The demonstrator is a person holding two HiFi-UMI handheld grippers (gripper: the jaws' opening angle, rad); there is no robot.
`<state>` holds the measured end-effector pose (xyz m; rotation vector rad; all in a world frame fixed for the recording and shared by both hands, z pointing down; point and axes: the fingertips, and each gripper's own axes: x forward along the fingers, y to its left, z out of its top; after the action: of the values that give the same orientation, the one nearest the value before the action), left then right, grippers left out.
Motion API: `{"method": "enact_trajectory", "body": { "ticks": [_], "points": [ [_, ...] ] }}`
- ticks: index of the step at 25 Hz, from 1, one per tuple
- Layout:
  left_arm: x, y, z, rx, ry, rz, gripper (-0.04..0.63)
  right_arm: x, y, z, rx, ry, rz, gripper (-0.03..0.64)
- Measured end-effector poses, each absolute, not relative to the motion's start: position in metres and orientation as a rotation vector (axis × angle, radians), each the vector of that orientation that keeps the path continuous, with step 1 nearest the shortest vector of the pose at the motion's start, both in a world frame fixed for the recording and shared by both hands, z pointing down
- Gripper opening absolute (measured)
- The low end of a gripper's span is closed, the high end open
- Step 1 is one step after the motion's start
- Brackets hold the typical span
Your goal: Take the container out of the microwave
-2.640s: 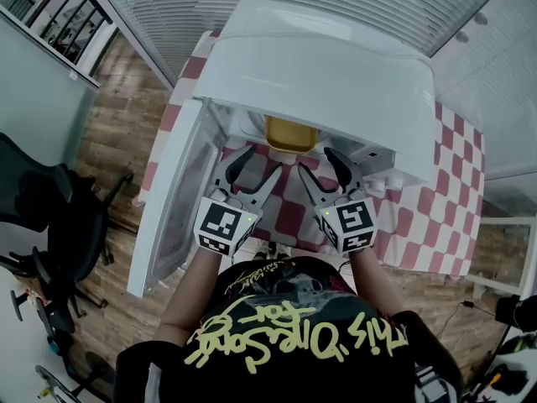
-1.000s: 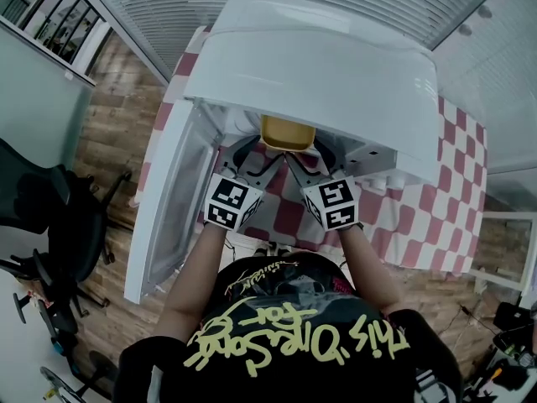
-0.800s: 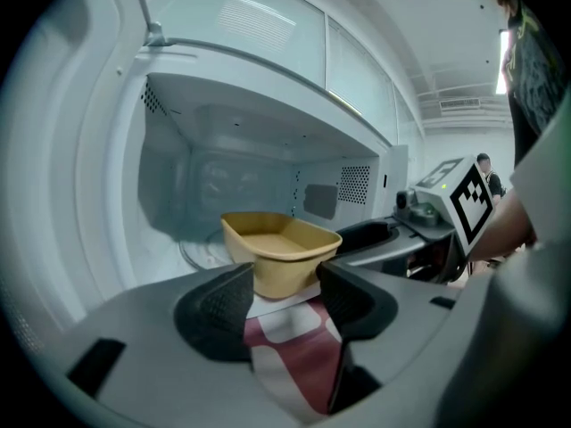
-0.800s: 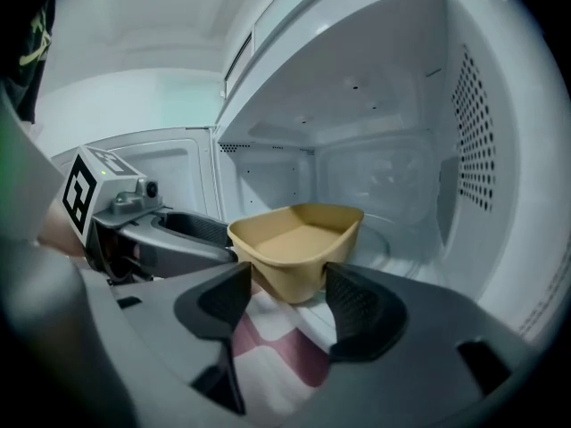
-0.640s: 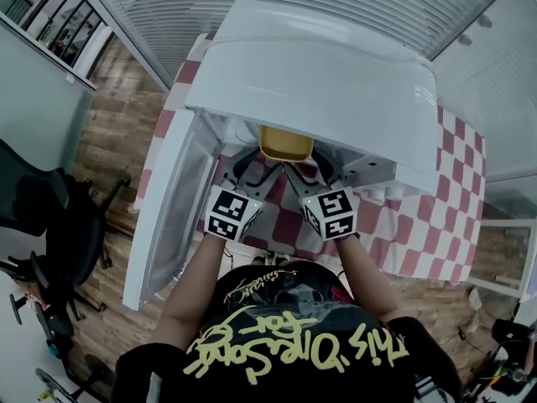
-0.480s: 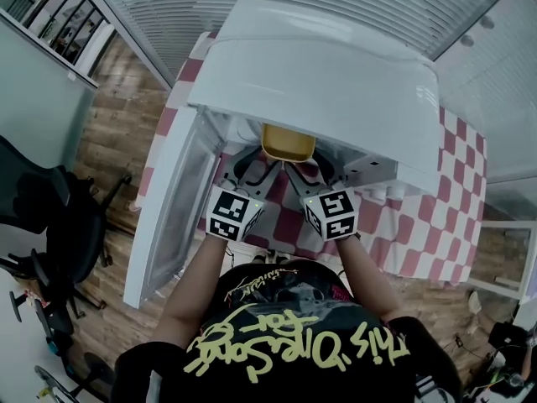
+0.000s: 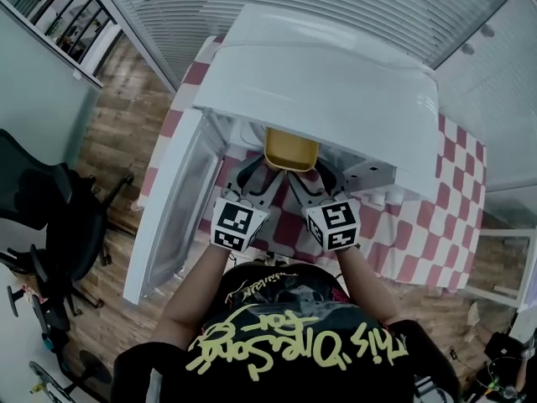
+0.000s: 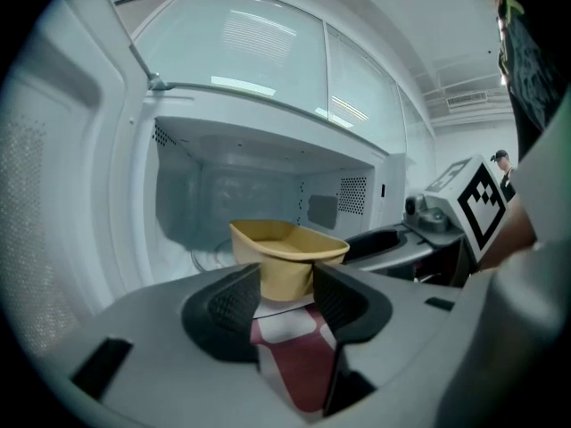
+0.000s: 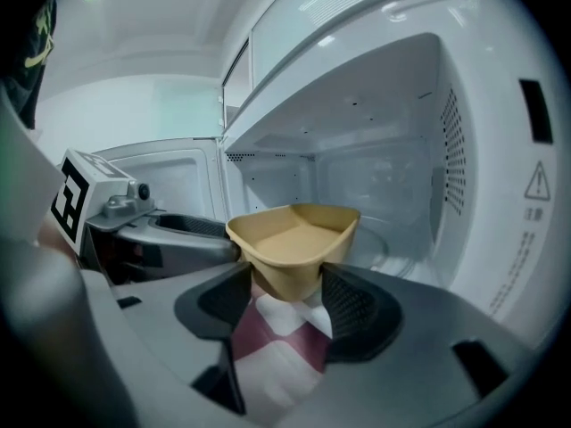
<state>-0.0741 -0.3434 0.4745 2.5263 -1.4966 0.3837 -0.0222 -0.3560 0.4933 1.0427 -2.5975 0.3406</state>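
A yellow container (image 7: 290, 148) sits at the mouth of the open white microwave (image 7: 319, 74). My left gripper (image 7: 262, 172) reaches to its near left corner. In the left gripper view the container (image 8: 287, 242) fills the gap between the black pads (image 8: 234, 300). Those jaws have just been closing with the container between them. My right gripper (image 7: 312, 175) holds the near right corner. The right gripper view shows the container (image 9: 294, 234) pressed between its pads (image 9: 352, 306). Red-and-white cloth shows below the container in both gripper views.
The microwave door (image 7: 168, 217) hangs open at the left. A red-and-white checked tablecloth (image 7: 419, 217) covers the table under the microwave. A black office chair (image 7: 42, 217) stands on the wooden floor at the far left.
Both grippers have moved forward from in front of the microwave to the container. Their jaws, wide apart before, now stand narrow around its near corners. The container appears slightly nearer the opening.
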Motion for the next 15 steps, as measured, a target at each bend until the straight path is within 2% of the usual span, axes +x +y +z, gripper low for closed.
{"method": "enact_trajectory", "body": {
  "ticks": [15],
  "points": [
    [-0.059, -0.315, 0.462, 2.480, -1.638, 0.365, 0.186, -0.009, -0.333, 0.483, 0.939, -2.653, 0.330, 0.250]
  ]
}}
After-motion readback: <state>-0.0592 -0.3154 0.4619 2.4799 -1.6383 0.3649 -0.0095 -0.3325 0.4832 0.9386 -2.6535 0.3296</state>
